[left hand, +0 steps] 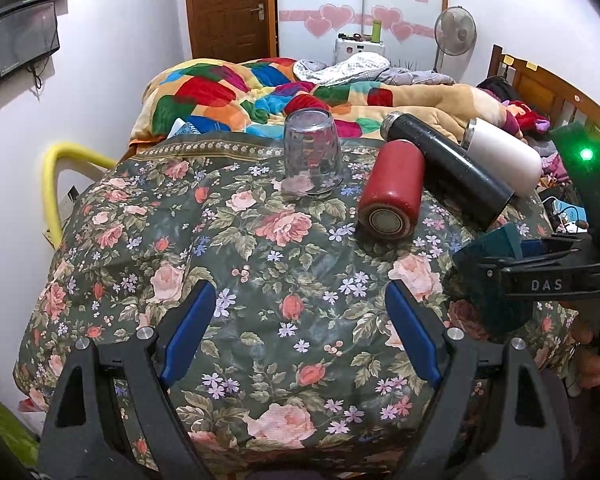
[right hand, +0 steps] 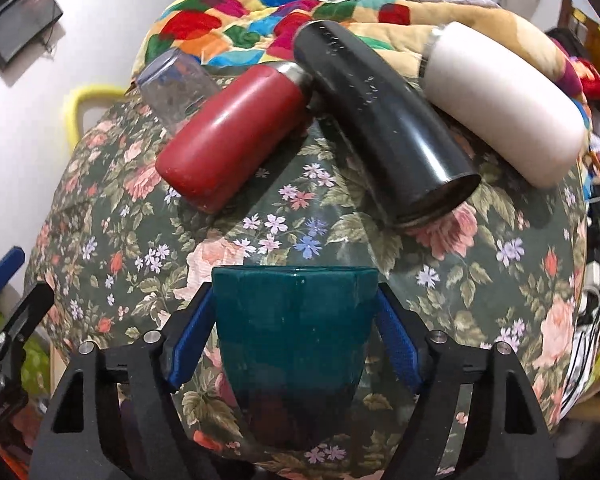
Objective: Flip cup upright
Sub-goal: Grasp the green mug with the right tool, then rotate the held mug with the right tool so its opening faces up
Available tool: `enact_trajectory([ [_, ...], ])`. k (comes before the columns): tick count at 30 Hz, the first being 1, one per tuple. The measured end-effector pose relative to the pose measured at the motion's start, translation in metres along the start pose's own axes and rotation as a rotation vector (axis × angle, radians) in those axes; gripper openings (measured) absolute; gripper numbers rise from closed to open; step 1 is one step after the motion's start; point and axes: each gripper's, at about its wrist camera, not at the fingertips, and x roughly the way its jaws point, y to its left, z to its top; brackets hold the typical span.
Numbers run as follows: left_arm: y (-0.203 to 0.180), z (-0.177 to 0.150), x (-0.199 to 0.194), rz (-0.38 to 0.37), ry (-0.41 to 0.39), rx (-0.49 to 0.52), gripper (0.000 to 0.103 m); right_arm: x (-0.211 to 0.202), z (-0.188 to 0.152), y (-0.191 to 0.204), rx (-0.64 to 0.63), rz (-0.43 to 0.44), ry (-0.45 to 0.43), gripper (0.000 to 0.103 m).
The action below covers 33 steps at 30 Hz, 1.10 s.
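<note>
A teal cup [right hand: 296, 344] is pinched between the blue pads [right hand: 190, 340] of the right gripper [right hand: 296, 336], at the lower centre of the right wrist view. Its wide end points away from the camera toward the flasks and its narrow end sits back between the jaws, so it is held roughly on its side, not yet upright. In the left wrist view the same cup is seen at the right edge, above the floral cloth [left hand: 260, 280].

The left gripper [left hand: 300, 320] is spread wide and empty at the bottom of its frame.

A clear glass [left hand: 313, 152] stands mouth-down in the upper middle of the left view. A red flask [right hand: 236, 132], a black flask [right hand: 384, 120] and a white flask [right hand: 500, 100] lie on their sides across the upper part of the right view.

The grip is taken on a tapered, glossy wall, so a slip toward the narrow end could be caused during rotation. The cloth is rumpled and soft; a cup set down on a fold could be tipped. The black flask lies near and could be knocked and rolled.
</note>
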Motion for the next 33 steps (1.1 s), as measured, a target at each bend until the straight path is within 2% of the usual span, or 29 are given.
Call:
enact_trajectory([
  [5, -0.002, -0.001, 0.001, -0.006, 0.001, 0.003, 0.086, 0.003, 0.001, 0.000, -0.072, -0.010, 0.044, 0.074],
  [9, -0.007, -0.001, 0.000, -0.004, 0.001, 0.012, 0.086, 0.015, 0.001, -0.003, -0.071, 0.028, 0.113, 0.074],
  [12, -0.010, -0.001, 0.000, 0.000, 0.000, 0.026, 0.086, 0.015, 0.003, -0.002, -0.074, 0.025, 0.115, 0.073],
  [18, -0.012, 0.000, -0.002, 0.013, -0.005, 0.039, 0.086, 0.013, 0.002, 0.001, -0.069, 0.013, 0.079, 0.072],
  [27, -0.009, 0.004, -0.008, 0.025, -0.019, 0.027, 0.086, -0.012, 0.001, 0.012, -0.118, -0.031, -0.048, 0.071],
  [33, -0.009, 0.004, -0.008, 0.027, -0.019, 0.028, 0.086, -0.017, 0.001, 0.019, -0.154, -0.063, -0.088, 0.071],
])
